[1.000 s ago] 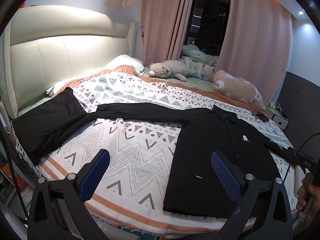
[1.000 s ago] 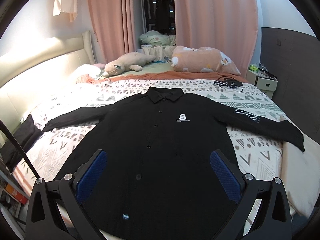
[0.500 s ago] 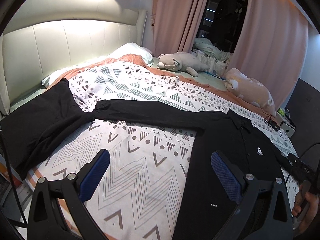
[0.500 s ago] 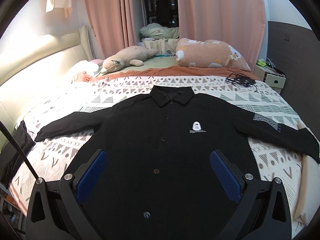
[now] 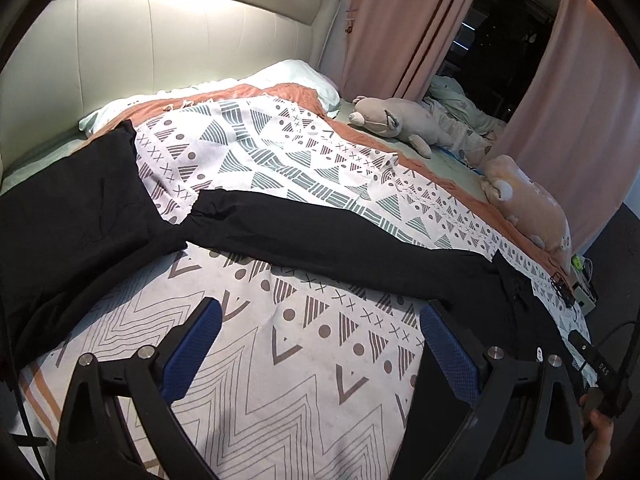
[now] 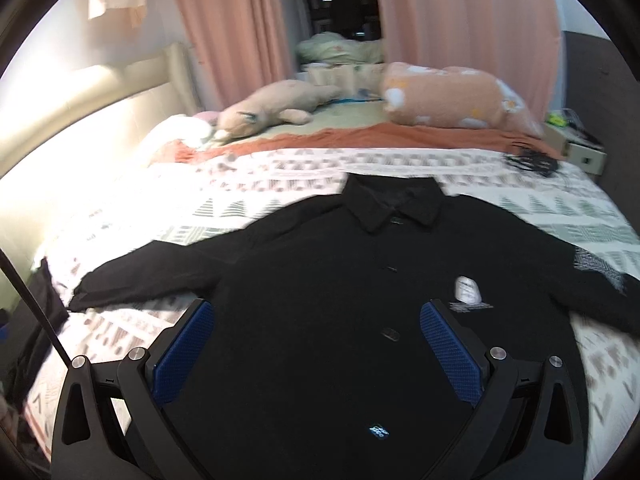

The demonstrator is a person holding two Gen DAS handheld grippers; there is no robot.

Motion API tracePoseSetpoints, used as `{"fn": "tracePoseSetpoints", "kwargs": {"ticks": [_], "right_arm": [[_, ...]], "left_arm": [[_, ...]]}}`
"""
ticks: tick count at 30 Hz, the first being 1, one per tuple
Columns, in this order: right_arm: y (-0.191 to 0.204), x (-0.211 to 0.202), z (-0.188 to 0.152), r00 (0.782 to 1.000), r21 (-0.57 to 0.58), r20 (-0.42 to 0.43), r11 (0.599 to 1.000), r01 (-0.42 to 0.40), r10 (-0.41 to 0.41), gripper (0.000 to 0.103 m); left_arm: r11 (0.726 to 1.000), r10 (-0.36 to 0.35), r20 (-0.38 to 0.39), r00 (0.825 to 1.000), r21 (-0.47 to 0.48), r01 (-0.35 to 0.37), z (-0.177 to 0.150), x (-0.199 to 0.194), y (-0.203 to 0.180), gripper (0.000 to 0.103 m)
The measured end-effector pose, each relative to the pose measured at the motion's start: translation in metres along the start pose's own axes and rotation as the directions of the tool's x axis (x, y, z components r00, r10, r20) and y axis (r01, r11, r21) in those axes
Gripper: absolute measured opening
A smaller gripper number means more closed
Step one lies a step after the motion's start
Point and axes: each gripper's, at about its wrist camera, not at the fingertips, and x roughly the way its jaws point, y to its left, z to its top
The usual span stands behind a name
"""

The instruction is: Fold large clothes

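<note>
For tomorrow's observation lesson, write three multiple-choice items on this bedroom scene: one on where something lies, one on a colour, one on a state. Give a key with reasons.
1. Where does the black shirt lie?
A. Spread flat on the patterned bedspread
B. Hanging on the curtain
C. On the floor

2. What colour are the pads inside the jaws?
A. Red
B. Blue
C. White

3. How do the left gripper's jaws stand?
A. Shut on a sleeve
B. Shut on a pillow
C. Open, holding nothing

Key:
1 A, the shirt lies face up, sleeves out, on the bedspread.
2 B, both pads show blue.
3 C, only bedspread shows between the jaws; they have just been closing slightly.
</note>
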Motion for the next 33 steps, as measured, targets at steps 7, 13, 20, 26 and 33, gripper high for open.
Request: {"fn": "tracePoseSetpoints", "kwargs": {"ticks": [7, 13, 20, 26, 33], "right_arm": [[-0.007, 0.062, 0.023, 0.994, 0.017, -0.091, 0.998, -0.063, 0.064, 0.103], [-0.008, 0.099, 0.041, 0.986, 0.050, -0.129, 0.993, -0.104, 0.110, 0.103], [-0.010, 0.138, 0.045, 0.970, 0.087, -0.162, 0.981, -0.171, 0.183, 0.092], [-0.015, 0.170, 0.038, 0.954, 0.101, -0.229, 0.979, -0.175, 0.194, 0.074], [-0.017, 0.188, 0.041, 0.927, 0.194, -0.272, 0.958, -0.211, 0.260, 0.060]], "left_arm": [[0.997, 0.032, -0.074, 0.997, -0.070, -0.037, 0.023, 0.058, 0.024, 0.090], [0.989, 0.072, -0.151, 0.986, -0.117, -0.091, 0.037, 0.107, 0.048, 0.086], [0.970, 0.111, -0.239, 0.965, -0.184, -0.157, 0.035, 0.164, 0.073, 0.084], [0.953, 0.161, -0.263, 0.951, -0.209, -0.219, 0.039, 0.205, 0.086, 0.080], [0.957, 0.164, -0.267, 0.950, -0.190, -0.219, 0.054, 0.219, 0.087, 0.019]]}}
